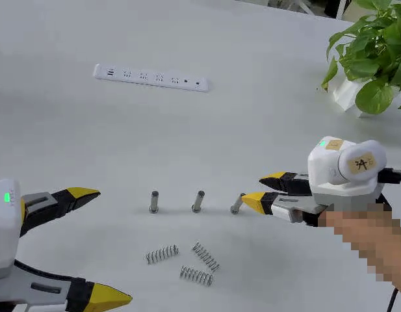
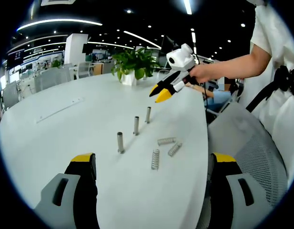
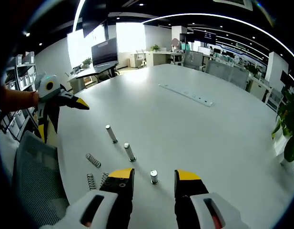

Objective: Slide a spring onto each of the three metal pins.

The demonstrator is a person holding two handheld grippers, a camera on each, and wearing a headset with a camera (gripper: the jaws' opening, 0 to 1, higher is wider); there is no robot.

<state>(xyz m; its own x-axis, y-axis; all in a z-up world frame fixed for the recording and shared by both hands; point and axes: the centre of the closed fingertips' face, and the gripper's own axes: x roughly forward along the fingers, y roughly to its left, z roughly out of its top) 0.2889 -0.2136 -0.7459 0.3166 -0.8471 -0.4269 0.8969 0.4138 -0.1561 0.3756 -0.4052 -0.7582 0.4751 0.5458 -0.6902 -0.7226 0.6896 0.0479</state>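
Head view: the right gripper (image 1: 253,187) is held with its jaws part open and empty. Its yellow tips stand either side of the nearest metal pin (image 1: 237,203) without touching it. In the right gripper view this pin is seen from above between the jaws, and the second pin (image 3: 130,151) and third pin (image 3: 111,133) are ranged ahead and to the left. The left gripper (image 1: 112,246) is spread wide and nothing is held in it. The three springs (image 1: 196,275) lie loose on the white table (image 1: 252,117) ahead of the left gripper, on its side of the row of pins. No spring is fitted.

The pins are short, smooth, grey metal cylinders, set upright. The springs are thin wire coils with open ends. They are judged to be very light, easily compressed, and prone to roll or flick away if pinched hard. A light grip across the coils near one end is advised, with the bore left clear for the pin. The pins are judged liable to topple if knocked.
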